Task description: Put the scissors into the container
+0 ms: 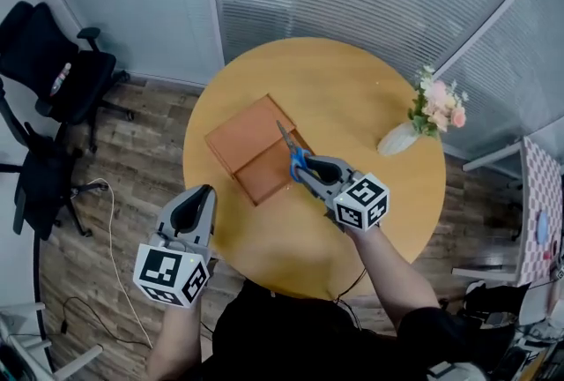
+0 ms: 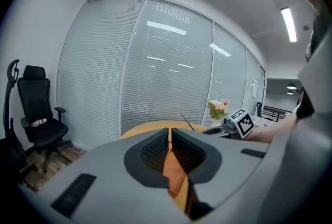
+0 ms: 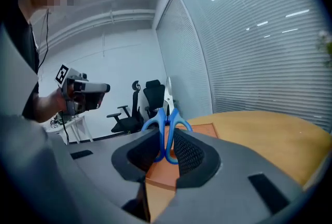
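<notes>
The head view looks steeply down from above the person onto the round counter [image 1: 352, 106], with the left gripper [image 1: 201, 194] and right gripper [image 1: 304, 169] both in frame. The left gripper view rides low at the counter's edge, facing across it toward the blinds [image 2: 155, 62]. The right gripper view sits close over the counter and seems to face roughly back, so each catches the other gripper, and all three share the counter.
</notes>
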`<move>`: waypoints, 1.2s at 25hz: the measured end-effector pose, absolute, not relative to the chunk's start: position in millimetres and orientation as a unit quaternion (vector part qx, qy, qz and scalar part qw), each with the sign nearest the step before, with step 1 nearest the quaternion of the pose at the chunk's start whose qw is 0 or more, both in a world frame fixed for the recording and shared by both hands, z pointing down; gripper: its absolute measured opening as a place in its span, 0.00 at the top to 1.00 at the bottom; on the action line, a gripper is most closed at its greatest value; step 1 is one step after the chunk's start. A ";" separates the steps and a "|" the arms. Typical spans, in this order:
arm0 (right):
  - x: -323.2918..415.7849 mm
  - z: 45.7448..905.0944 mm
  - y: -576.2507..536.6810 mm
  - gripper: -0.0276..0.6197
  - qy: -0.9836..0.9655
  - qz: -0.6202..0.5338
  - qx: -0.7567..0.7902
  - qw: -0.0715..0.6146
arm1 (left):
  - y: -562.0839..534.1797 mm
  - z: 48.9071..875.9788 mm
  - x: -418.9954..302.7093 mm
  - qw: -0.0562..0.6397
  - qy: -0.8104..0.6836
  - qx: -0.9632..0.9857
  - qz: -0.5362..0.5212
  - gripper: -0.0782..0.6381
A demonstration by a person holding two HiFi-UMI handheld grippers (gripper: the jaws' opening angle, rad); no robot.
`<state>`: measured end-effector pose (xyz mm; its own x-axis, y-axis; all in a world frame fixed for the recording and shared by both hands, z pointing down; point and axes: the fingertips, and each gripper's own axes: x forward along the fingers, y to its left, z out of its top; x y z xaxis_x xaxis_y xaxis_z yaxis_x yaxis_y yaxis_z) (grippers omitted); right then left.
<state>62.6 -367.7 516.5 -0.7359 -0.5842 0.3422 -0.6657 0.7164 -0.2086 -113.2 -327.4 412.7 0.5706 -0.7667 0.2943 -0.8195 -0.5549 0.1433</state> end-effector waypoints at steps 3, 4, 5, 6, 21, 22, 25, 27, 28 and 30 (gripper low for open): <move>55.6 545.7 -378.1 0.81 -0.920 0.166 0.321 0.155 | -327.8 420.8 -115.3 0.140 -0.459 0.871 0.107 0.85; 53.9 555.8 -381.1 0.81 -0.920 0.168 0.315 0.164 | -328.1 423.9 -115.9 0.143 -0.461 0.869 0.109 0.85; 51.9 565.9 -383.4 0.81 -0.920 0.170 0.308 0.175 | -328.3 426.9 -116.9 0.146 -0.464 0.867 0.111 0.85; 49.7 575.7 -384.8 0.81 -0.919 0.171 0.301 0.187 | -328.2 429.6 -118.2 0.149 -0.466 0.865 0.112 0.85; 33.2 665.9 -363.0 0.81 -0.901 0.082 0.117 0.409 | -323.9 453.1 -129.0 0.164 -0.477 0.854 0.127 0.85; 34.1 670.8 -361.4 0.81 -0.896 0.078 0.107 0.425 | -323.3 453.3 -129.2 0.164 -0.478 0.854 0.127 0.85; 39.7 683.9 -360.8 0.81 -0.879 0.067 0.093 0.462 | -321.8 453.9 -130.3 0.163 -0.480 0.852 0.128 0.85; 42.6 689.1 -361.7 0.81 -0.872 0.059 0.089 0.478 | -320.1 454.9 -132.4 0.163 -0.483 0.851 0.129 0.85; 42.4 689.9 -362.5 0.81 -0.870 0.057 0.088 0.482 | -318.9 455.8 -134.4 0.164 -0.484 0.849 0.130 0.85; 40.4 690.0 -365.8 0.81 -0.867 0.053 0.086 0.487 | -316.6 458.4 -139.0 0.166 -0.488 0.847 0.131 0.85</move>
